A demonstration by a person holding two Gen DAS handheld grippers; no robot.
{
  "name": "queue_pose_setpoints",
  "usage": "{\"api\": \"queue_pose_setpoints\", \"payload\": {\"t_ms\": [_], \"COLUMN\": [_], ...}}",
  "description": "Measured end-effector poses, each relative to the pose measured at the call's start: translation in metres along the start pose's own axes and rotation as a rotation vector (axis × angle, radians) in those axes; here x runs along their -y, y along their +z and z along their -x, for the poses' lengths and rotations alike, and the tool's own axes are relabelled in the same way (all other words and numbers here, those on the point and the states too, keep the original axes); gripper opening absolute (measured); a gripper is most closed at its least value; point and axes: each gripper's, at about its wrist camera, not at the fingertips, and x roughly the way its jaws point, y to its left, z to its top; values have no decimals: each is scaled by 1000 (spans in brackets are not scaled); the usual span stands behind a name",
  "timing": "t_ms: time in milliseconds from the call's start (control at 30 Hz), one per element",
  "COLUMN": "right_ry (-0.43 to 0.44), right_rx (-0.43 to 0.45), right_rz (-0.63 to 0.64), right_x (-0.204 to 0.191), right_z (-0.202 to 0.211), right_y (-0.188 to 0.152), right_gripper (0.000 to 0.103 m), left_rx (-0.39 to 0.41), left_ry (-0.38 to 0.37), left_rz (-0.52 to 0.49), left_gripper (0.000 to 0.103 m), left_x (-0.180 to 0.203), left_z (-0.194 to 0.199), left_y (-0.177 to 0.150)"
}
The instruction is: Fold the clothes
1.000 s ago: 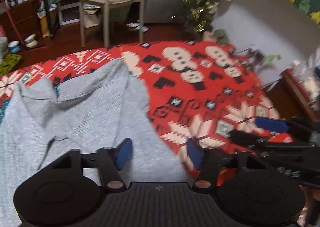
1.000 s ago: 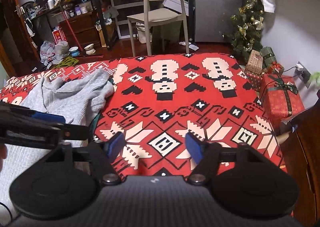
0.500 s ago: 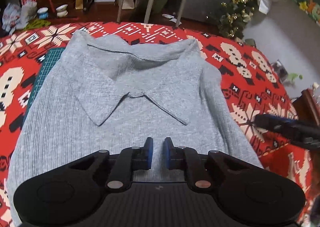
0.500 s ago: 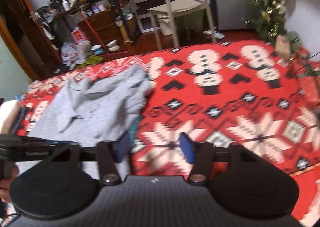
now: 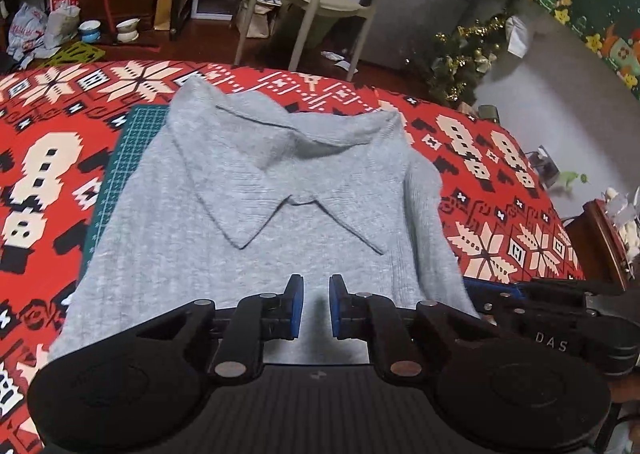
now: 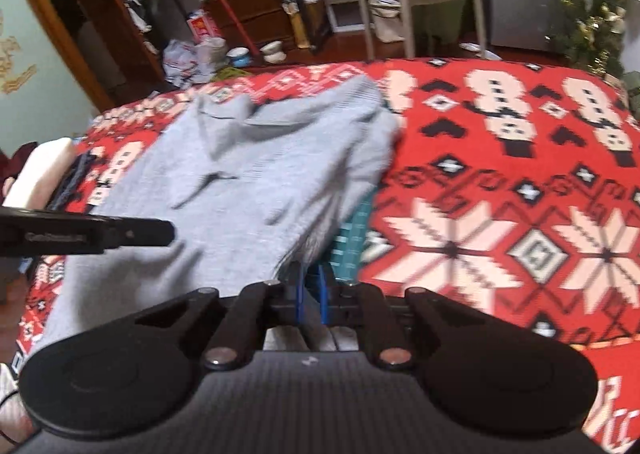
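A grey collared sweater [image 5: 260, 234] lies flat, collar away from me, on a red patterned blanket [image 5: 500, 213]; the right wrist view shows the sweater [image 6: 240, 181] at the left. My left gripper [image 5: 315, 286] hovers over its lower middle. Only a narrow slit separates the jaws and no cloth is pinched. It also shows as a black bar, the left gripper [image 6: 160, 233], over the sweater. My right gripper [image 6: 310, 286] sits at the sweater's right lower edge, jaws closing to a thin slit. Cloth reaches its left finger, but none shows between the pads. From the left, the right gripper [image 5: 480, 288] lies beside that edge.
A green cutting mat [image 5: 132, 149] sticks out from under the sweater on both sides. Past the blanket's far edge stand a pale chair [image 5: 332, 1], cluttered drawers and a small Christmas tree [image 5: 468, 57]. Wooden furniture [image 5: 600, 238] flanks the right. A white bundle [image 6: 36, 169] lies far left.
The left gripper slid from the sweater's right edge to over its middle and its jaws came together. The right gripper swung left to the sweater's edge while its jaws narrowed from wide to a slit.
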Motion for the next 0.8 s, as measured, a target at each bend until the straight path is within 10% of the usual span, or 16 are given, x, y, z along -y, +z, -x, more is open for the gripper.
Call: {"api": "queue_pose_setpoints", "payload": {"t_ms": [567,667,800], "right_ry": [-61,-57,-79], "right_rx": [59,59,59], "right_rz": [-141,-128,-97], "right_x": [-13,-15,-15], "right_z": [-31,-35,-28], "right_y": [4,5,7], "right_gripper": [24,2,1], "left_rx": [-21,-33,-39], "left_ry": [-25,-55,-79], "left_rz": [53,68,66], "left_gripper": [13,13,13], "left_x": [-27,-29,-30], "left_z": [6,6,6], "left_y": [-13,-15,-16]}}
